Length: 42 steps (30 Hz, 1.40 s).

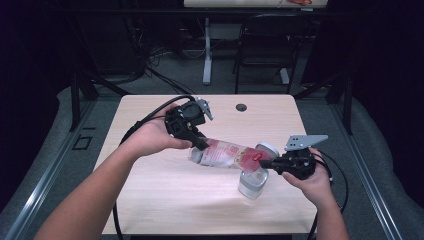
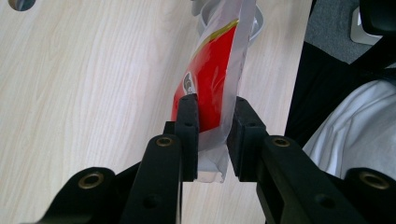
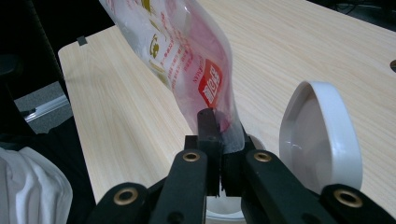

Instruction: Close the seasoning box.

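A clear plastic pouch [image 1: 225, 154] with red print hangs stretched above the wooden table [image 1: 165, 200], tilted down to the right. My left gripper [image 1: 200, 142] is shut on its left end, and in the left gripper view both pads [image 2: 189, 116] pinch the pouch [image 2: 212, 79] near its sealed edge. My right gripper [image 1: 265, 162] is shut on the other end, where the jaws clamp a corner of the pouch [image 3: 182, 56]. That end hangs over an open clear jar [image 1: 252, 184] with its white hinged lid [image 3: 322, 140] standing up beside the jaws.
A round cable hole [image 1: 241, 107] sits near the table's far edge. A dark chair [image 1: 265, 45] and a desk leg [image 1: 207, 50] stand beyond the table. Black cables [image 1: 150, 117] trail from both grippers over the table's edges.
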Available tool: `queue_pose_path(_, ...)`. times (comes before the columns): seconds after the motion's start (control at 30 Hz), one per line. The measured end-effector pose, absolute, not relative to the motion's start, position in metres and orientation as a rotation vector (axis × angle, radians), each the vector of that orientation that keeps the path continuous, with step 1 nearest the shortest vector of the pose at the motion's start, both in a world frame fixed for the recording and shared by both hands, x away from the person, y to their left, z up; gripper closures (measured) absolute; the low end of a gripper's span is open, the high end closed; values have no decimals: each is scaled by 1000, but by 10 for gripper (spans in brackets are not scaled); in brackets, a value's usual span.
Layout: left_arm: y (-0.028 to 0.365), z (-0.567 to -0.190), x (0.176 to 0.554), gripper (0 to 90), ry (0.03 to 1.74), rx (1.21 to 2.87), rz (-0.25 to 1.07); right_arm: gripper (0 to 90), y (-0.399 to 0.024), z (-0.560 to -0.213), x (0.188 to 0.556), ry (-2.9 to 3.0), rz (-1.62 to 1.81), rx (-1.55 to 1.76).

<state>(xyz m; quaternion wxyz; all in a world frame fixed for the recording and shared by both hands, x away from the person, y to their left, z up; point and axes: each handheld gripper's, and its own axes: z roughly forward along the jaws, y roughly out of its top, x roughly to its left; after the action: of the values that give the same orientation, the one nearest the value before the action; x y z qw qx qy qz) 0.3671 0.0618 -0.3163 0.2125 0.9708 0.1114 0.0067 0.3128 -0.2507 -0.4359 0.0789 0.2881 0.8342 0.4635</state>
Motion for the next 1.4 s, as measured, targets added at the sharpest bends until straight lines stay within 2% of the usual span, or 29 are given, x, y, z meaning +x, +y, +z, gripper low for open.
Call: queue_pose_path(1.4,61,-316,370,759,314,2695,14,892,-252,-437,314,2487,1388,864)
